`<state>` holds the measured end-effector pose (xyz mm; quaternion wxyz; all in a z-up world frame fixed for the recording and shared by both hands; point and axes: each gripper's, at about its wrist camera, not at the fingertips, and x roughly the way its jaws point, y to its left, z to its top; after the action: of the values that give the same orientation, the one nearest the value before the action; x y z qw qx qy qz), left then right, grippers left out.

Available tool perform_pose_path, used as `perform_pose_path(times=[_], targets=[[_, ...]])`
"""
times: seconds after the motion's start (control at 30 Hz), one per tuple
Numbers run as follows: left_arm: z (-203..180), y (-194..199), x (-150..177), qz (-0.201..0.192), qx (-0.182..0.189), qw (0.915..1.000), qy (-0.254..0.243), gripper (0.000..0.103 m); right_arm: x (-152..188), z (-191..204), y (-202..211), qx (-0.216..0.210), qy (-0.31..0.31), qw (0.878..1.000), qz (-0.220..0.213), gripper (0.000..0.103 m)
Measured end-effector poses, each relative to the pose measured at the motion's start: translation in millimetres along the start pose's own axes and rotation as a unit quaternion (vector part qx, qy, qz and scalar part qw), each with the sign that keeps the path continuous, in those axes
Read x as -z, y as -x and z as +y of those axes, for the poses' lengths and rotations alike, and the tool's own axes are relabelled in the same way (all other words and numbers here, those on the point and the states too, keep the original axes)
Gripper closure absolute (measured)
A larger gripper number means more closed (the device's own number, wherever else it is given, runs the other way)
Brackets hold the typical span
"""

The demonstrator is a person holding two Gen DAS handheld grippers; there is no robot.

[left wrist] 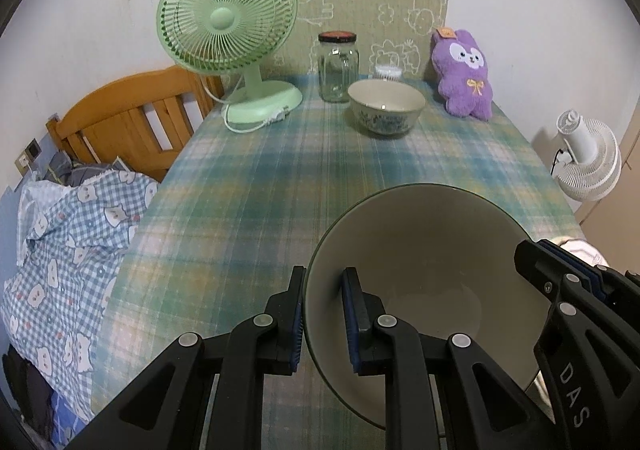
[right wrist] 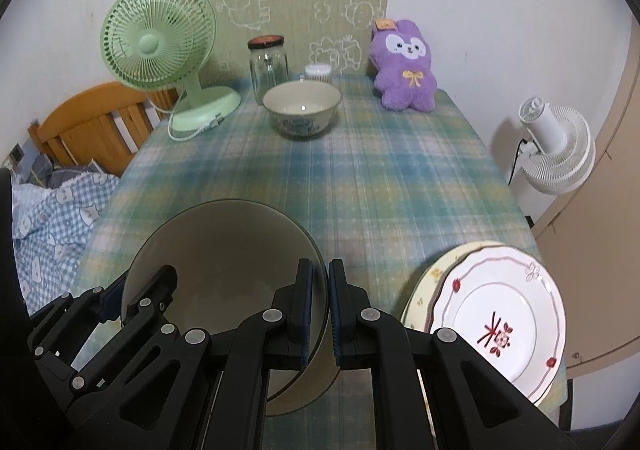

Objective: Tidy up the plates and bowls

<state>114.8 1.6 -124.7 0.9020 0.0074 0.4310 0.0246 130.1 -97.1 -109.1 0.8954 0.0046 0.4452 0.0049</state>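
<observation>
Both tongs clamp the large bowl (left wrist: 424, 278) low in frame — left gripper (left wrist: 323, 316) and right gripper (right wrist: 320, 314) on opposite rims — carry step; next, likely nest with the small bowl (right wrist: 302, 108) at upper centre.

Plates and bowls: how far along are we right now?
Done: two plates look stacked at the near right of the table. In hand: the large bowl, with the left gripper and right gripper each shut on opposite sides of its rim. Left: the patterned bowl stands alone at the far end, so the bowls are not yet together.
</observation>
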Motion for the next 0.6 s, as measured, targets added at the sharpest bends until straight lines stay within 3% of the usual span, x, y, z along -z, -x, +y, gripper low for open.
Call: perform_pose_path(times=[0.6], targets=[[-11, -24, 19, 0.042, 0.003, 0.9991, -0.006, 0.088, 20, -11, -29, 0.011, -0.007, 0.999, 0.04, 0.092]])
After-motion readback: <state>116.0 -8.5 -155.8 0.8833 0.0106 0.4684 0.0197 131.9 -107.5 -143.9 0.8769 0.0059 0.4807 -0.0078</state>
